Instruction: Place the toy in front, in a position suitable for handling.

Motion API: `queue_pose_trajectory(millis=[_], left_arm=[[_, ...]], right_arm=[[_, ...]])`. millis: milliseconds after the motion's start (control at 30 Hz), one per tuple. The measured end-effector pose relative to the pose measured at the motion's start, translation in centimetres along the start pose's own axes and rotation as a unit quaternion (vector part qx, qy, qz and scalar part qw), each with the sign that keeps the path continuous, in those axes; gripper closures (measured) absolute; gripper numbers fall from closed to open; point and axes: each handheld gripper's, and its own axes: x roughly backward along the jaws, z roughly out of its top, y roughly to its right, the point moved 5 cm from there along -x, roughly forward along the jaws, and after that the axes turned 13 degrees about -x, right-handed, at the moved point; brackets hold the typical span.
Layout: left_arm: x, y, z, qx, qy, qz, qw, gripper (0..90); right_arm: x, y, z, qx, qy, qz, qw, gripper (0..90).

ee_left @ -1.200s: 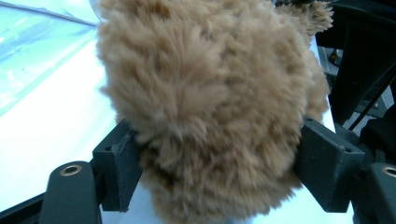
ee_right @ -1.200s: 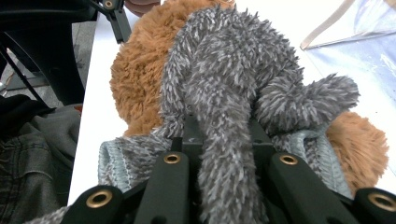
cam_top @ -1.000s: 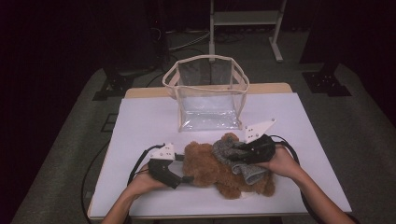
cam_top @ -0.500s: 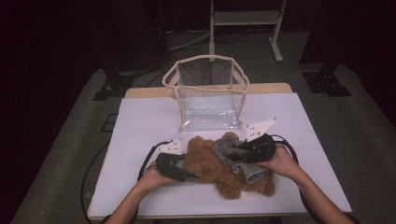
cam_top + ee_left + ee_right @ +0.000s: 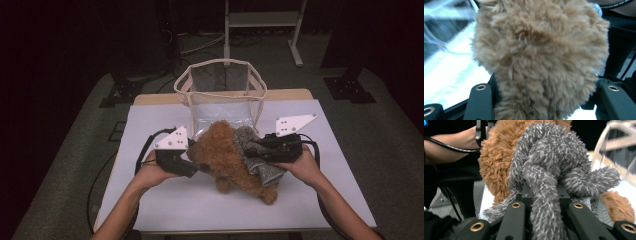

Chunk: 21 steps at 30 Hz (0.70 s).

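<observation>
A brown teddy bear (image 5: 225, 160) with a grey knitted scarf (image 5: 256, 152) hangs a little above the white table (image 5: 320, 195), held from both sides. My left gripper (image 5: 192, 167) has just been closing, and its jaws now press on the bear's fluffy brown body (image 5: 541, 57). My right gripper (image 5: 262, 150) is shut on the grey scarf (image 5: 549, 170), whose knot bulges over the jaws, with brown fur (image 5: 496, 165) behind it. The bear's legs dangle toward the table's near side.
A clear plastic bag (image 5: 220, 95) with beige trim stands open at the table's far middle, just behind the bear. Black cables (image 5: 142, 150) trail from both grippers. A metal stand (image 5: 260, 20) rises on the dark floor beyond.
Both hands have risen and the bear has come up off the table. The left gripper moved in and closed on the bear's side. The right kept its hold on the scarf.
</observation>
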Motion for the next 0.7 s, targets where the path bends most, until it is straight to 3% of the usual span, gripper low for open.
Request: queue_pose_trajectory(millis=[67,167,333,567,700], left_arm=[[0.6,-0.1,0.8,-0.014,-0.007,0.003,0.9999,38.9],[0.2,0.2,0.9,-0.020,-0.015,-0.006,0.9997,38.5],[-0.9,0.4,1.0,-0.023,-0.002,-0.009,0.9997,38.3],[-2.7,0.1,3.2,-0.044,0.005,-0.012,0.9989,38.1],[-4.4,0.1,4.3,-0.058,0.006,-0.015,0.9982,37.9]], right_arm=[[0.2,-0.3,0.3,0.005,0.009,0.003,0.9999,74.8],[0.5,-0.3,-0.1,0.003,0.004,0.003,1.0000,74.7],[2.5,0.2,-0.4,-0.001,-0.007,-0.016,0.9999,74.6],[4.9,-1.0,4.3,0.045,-0.024,-0.036,0.9980,74.5],[5.5,-1.7,6.9,0.075,-0.050,-0.047,0.9948,74.4]])
